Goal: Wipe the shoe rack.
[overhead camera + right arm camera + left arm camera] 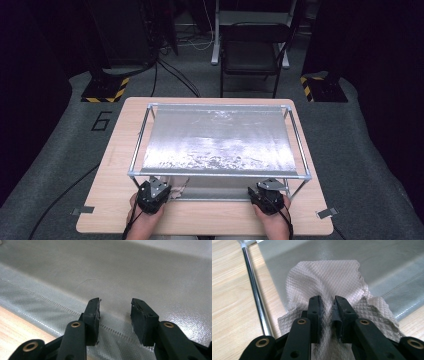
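A metal frame (135, 150) stands on the wooden table (120, 200) with a shiny silver sheet (220, 140) stretched over it. At the frame's near left corner my left gripper (162, 190) is shut on a crumpled, quilted paper towel (324, 280). In the left gripper view the left gripper (327, 305) pinches the towel, which fans out over the silver sheet (387, 270) beside a frame rod (255, 290). By the near right corner my right gripper (270, 186) stands open. In the right gripper view the right gripper (115, 306) has nothing between its jaws, just above the silver sheet (125, 270).
A black folding chair (250, 55) stands beyond the table. Two stand bases with yellow-black stripes (102, 90) (320, 87) sit on the grey floor at the far left and right. Tape marks (82, 210) lie at the table's near corners.
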Action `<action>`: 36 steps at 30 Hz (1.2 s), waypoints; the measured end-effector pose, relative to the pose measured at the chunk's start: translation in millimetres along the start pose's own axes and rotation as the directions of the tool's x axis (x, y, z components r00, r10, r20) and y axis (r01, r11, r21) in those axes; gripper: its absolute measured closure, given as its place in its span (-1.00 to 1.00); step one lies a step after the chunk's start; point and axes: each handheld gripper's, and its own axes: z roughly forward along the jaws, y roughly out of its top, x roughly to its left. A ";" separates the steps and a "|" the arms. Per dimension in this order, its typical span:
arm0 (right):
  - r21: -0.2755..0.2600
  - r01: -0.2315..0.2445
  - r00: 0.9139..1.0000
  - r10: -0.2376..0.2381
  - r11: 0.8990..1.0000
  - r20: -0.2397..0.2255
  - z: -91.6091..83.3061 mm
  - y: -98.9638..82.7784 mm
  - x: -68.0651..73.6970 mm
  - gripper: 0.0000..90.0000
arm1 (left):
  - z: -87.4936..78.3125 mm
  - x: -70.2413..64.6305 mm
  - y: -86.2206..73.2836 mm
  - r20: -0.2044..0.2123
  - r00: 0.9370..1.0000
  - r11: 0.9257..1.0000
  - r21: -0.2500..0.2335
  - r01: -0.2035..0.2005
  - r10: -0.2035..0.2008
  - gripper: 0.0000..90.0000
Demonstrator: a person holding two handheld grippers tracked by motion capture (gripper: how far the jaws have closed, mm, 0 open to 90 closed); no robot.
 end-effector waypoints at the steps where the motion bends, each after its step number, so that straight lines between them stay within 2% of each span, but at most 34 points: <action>1: 0.000 0.000 1.000 0.000 1.000 0.000 0.0 0.0 0.1 0.30 | 0.5 -0.3 0.1 -0.009 1.000 1.000 -0.003 -0.005 0.005 0.68; 4: 0.001 -0.014 1.000 0.014 1.000 0.006 -0.1 -0.2 1.6 0.30 | 0.3 0.4 1.0 -0.023 1.000 1.000 0.004 -0.019 0.019 0.68; 8: 0.001 -0.020 1.000 0.020 1.000 0.006 -0.4 -0.2 2.3 0.29 | -0.7 2.0 2.7 -0.005 1.000 1.000 0.007 0.026 -0.026 0.68; 10: -0.003 -0.055 0.999 0.055 0.999 -0.002 -0.6 -0.4 3.8 0.22 | -1.8 3.4 4.6 -0.003 1.000 1.000 0.004 0.017 -0.017 0.68; 11: -0.003 -0.058 0.998 0.058 0.998 -0.007 -0.6 -0.3 3.8 0.19 | -2.2 2.8 5.2 0.013 1.000 1.000 -0.004 0.028 -0.028 0.68; 13: -0.002 -0.053 0.999 0.052 0.999 -0.010 -0.3 0.0 4.8 0.19 | -5.2 0.8 5.1 0.027 0.999 0.999 -0.015 0.048 -0.047 0.68; 14: -0.004 -0.036 0.999 0.036 0.999 -0.007 -0.8 0.4 4.1 0.19 | -7.4 0.1 5.1 0.033 0.998 0.999 -0.021 0.045 -0.044 0.67; 15: -0.002 -0.051 0.999 0.051 0.999 -0.013 -0.2 0.2 5.0 0.19 | -10.0 0.9 5.1 0.032 0.999 0.999 -0.026 0.030 -0.030 0.67; 17: -0.006 -0.031 0.999 0.031 0.999 -0.011 0.2 0.4 3.0 0.19 | -14.7 0.8 4.3 0.049 0.998 0.998 -0.028 0.048 -0.047 0.67; 19: -0.008 -0.016 1.000 0.016 1.000 -0.009 0.4 0.6 2.6 0.19 | -19.8 2.2 3.9 0.049 0.998 0.999 -0.035 0.040 -0.039 0.67; 20: -0.007 -0.013 1.000 0.013 1.000 -0.007 0.4 0.7 2.7 0.19 | -21.8 1.7 3.1 0.058 0.997 0.997 -0.046 0.060 -0.057 0.67; 22: -0.005 -0.032 0.999 0.032 0.999 -0.009 0.4 0.5 4.2 0.19 | -27.1 3.7 2.2 0.050 0.998 0.997 -0.057 0.049 -0.046 0.67; 23: 0.001 -0.021 1.000 0.021 1.000 -0.002 0.3 0.4 3.5 0.19 | -30.4 3.4 1.3 0.062 0.996 0.997 -0.048 0.066 -0.063 0.67; 24: -0.006 -0.020 1.000 0.021 1.000 0.001 0.4 0.2 3.6 0.19 | -33.7 5.5 0.8 0.059 0.997 0.998 -0.046 0.046 -0.043 0.67; 25: -0.005 -0.022 1.000 0.022 1.000 0.002 0.3 0.3 3.9 0.19 | -36.3 6.4 0.0 0.059 0.997 0.997 -0.062 0.047 -0.043 0.67; 26: 0.000 -0.021 1.000 0.021 1.000 -0.002 0.3 0.4 3.9 0.19 | -40.2 8.5 -1.0 0.074 0.996 0.996 -0.065 0.064 -0.059 0.67; 27: 0.001 -0.020 1.000 0.020 1.000 -0.003 0.3 0.4 3.9 0.19 | -44.0 9.8 -1.5 0.103 0.991 0.992 -0.080 0.097 -0.088 0.67; 28: 0.001 -0.021 1.000 0.021 1.000 -0.002 0.3 0.4 3.9 0.19 | -47.7 8.2 -2.0 0.101 0.988 0.987 -0.095 0.128 -0.118 0.67; 30: 0.000 -0.020 1.000 0.020 1.000 -0.002 0.4 0.4 3.8 0.19 | -55.5 10.9 -2.6 0.079 0.993 0.989 -0.105 0.100 -0.092 0.67; 31: 0.001 -0.020 1.000 0.020 1.000 -0.003 0.3 0.4 3.9 0.19 | -57.5 11.5 -3.7 0.073 0.992 0.987 -0.114 0.109 -0.101 0.67; 33: -0.003 -0.004 1.000 0.004 1.000 -0.001 0.4 0.6 3.2 0.19 | -61.5 14.5 -6.3 0.073 0.993 0.990 -0.102 0.098 -0.091 0.67; 34: 0.001 -0.020 1.000 0.020 1.000 -0.003 0.3 0.4 3.9 0.19 | -62.6 14.9 -8.0 0.071 0.992 0.988 -0.108 0.115 -0.108 0.68; 36: 0.000 -0.019 1.000 0.019 1.000 -0.002 0.4 0.4 3.9 0.19 | -65.3 17.1 -11.6 0.070 0.990 0.986 -0.107 0.127 -0.120 0.68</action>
